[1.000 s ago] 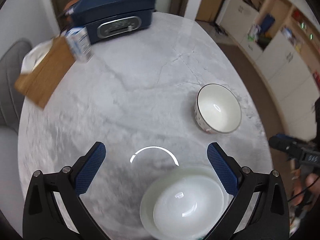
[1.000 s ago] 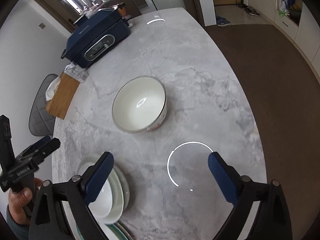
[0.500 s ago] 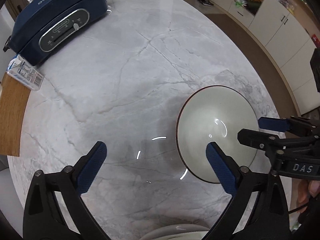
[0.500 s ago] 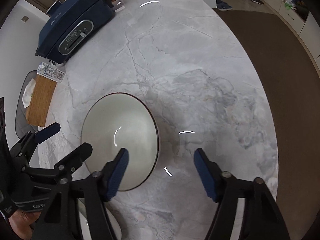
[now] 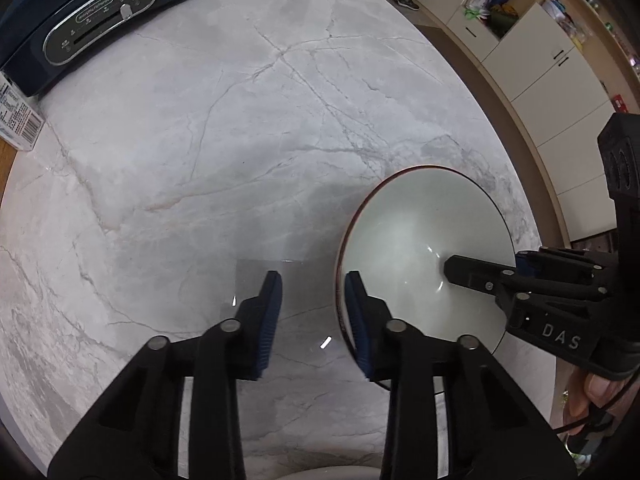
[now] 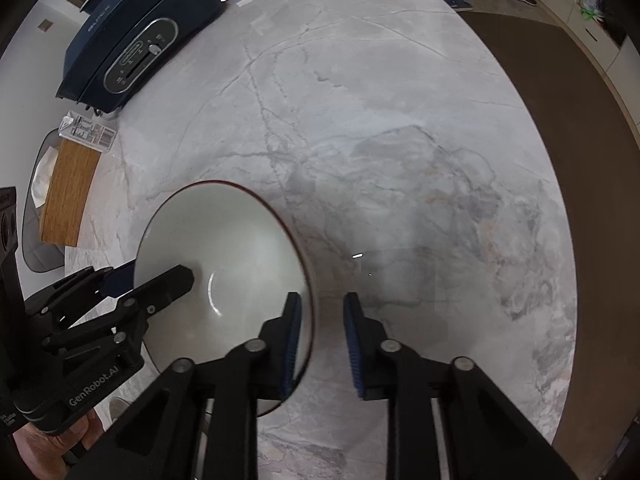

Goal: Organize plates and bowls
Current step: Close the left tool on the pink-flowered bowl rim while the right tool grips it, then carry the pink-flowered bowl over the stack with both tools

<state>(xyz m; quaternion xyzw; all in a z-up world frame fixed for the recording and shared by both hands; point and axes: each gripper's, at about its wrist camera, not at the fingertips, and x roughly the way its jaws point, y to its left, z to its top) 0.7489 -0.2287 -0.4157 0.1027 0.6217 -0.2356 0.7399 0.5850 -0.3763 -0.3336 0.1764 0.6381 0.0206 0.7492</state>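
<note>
A white bowl with a dark rim (image 5: 424, 248) stands on the marble table (image 5: 240, 140); it also shows in the right wrist view (image 6: 224, 264). My left gripper (image 5: 314, 300) straddles the bowl's left rim, one finger inside and one outside, jaws narrowed with a gap still showing. My right gripper (image 6: 322, 320) straddles the bowl's right rim the same way. Each gripper's inner finger reaches into the bowl in the other's view. A sliver of the white plate stack (image 5: 332, 474) shows at the bottom edge.
A dark blue electric cooker (image 5: 92, 20) stands at the far left of the table, with a small carton (image 5: 18, 124) and a wooden board (image 6: 68, 192) beside it. The table edge curves close on the right, above brown floor (image 6: 560, 100) and cabinets (image 5: 540, 60).
Both grippers have moved in onto the bowl's opposite rims and their jaws have closed from wide open to a narrow gap. The plate stack has slipped almost out of view.
</note>
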